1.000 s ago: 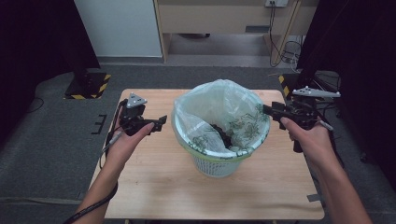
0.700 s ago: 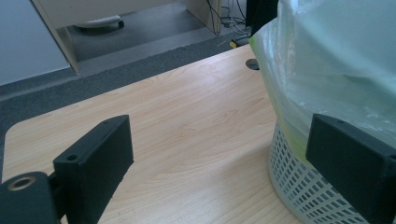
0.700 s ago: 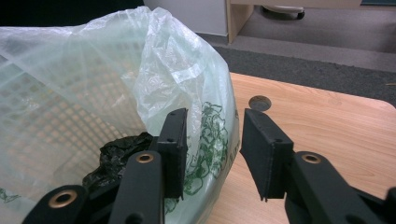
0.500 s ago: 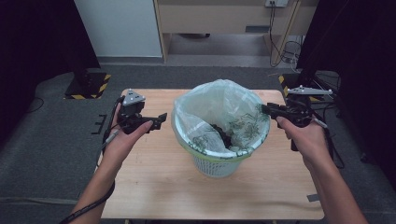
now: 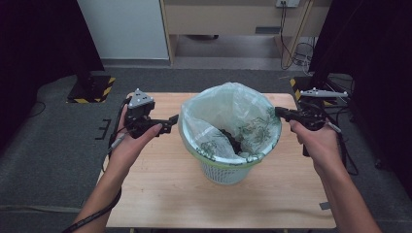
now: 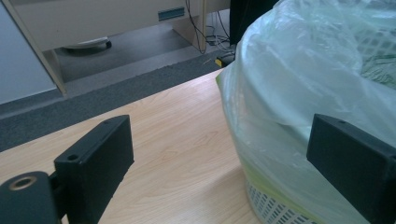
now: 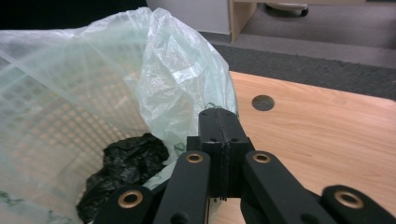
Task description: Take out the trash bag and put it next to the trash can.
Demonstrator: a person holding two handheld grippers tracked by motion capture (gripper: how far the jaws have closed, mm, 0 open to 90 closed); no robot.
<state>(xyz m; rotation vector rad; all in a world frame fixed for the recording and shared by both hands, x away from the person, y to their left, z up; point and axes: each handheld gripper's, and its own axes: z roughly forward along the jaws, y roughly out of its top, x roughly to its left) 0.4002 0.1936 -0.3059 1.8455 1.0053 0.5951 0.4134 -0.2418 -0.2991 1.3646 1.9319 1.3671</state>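
A white mesh basket (image 5: 226, 172) lined with a pale green plastic bag (image 5: 233, 111) stands mid-table, with crumpled black plastic (image 5: 231, 141) at its bottom. My right gripper (image 5: 279, 112) is at the bag's right rim. Its jaws have just been closing and now meet on the thin film of the bag's edge (image 7: 177, 79), as the right gripper (image 7: 219, 121) view shows; black plastic (image 7: 126, 168) lies below. My left gripper (image 5: 170, 125) hovers open just left of the bag. In the left gripper (image 6: 224, 154) view its jaws stand wide, the bag (image 6: 299, 70) and basket (image 6: 275, 210) in front of the right jaw.
The wooden table (image 5: 160, 194) has bare room in front of and beside the basket, and a round cable hole (image 7: 263, 102) near its right side. Grey carpet, a cabinet (image 5: 233, 17) and hanging cables (image 5: 296, 48) lie beyond the far edge.
The right gripper's jaws have closed at the bag's right rim. The left gripper has risen slightly and stays open.
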